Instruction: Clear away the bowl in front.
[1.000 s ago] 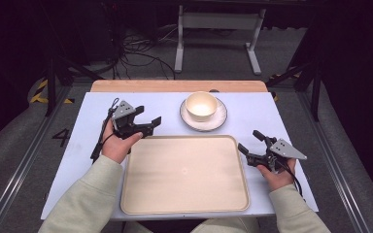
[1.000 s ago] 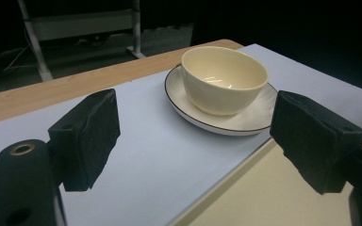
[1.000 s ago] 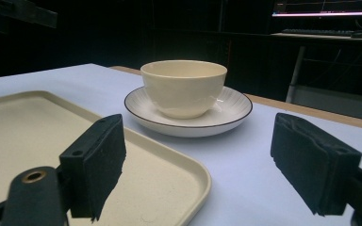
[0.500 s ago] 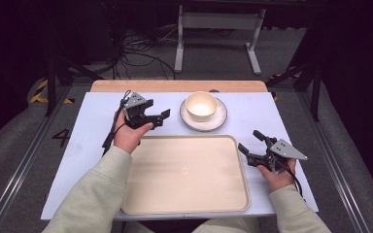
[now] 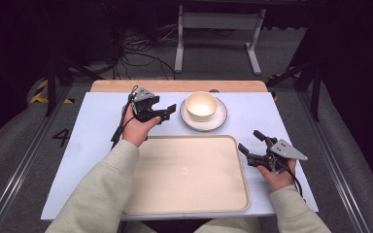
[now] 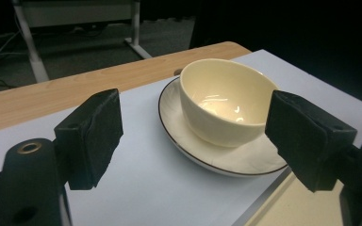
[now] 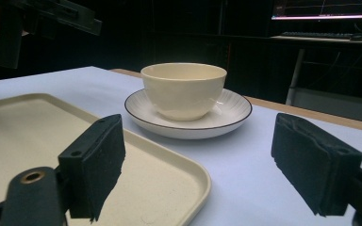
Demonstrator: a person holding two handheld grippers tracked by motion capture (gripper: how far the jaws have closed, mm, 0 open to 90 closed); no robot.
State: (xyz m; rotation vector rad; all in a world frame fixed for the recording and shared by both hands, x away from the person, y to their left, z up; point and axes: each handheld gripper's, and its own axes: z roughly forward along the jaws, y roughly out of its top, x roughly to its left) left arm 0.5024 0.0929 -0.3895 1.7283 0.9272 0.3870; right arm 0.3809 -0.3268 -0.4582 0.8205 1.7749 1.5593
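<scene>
The bowl [image 5: 201, 105] on its saucer [image 5: 218, 120] is being reached for by the left claw [image 5: 170, 111], held wide apart and empty. The bowl sits just ahead. Next, the claw must be moved closer around the rim.

overhead view, two low gripper views

Table lit brightly from above, dark surroundings, glare inside the bowl [image 6: 226, 106].

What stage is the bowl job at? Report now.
Done: nothing moved yet; the bowl sits on its saucer beyond the bare tray. In hand: the left tool, open, nears the bowl. Left: gripping and moving it. The right tool waits open.
</scene>
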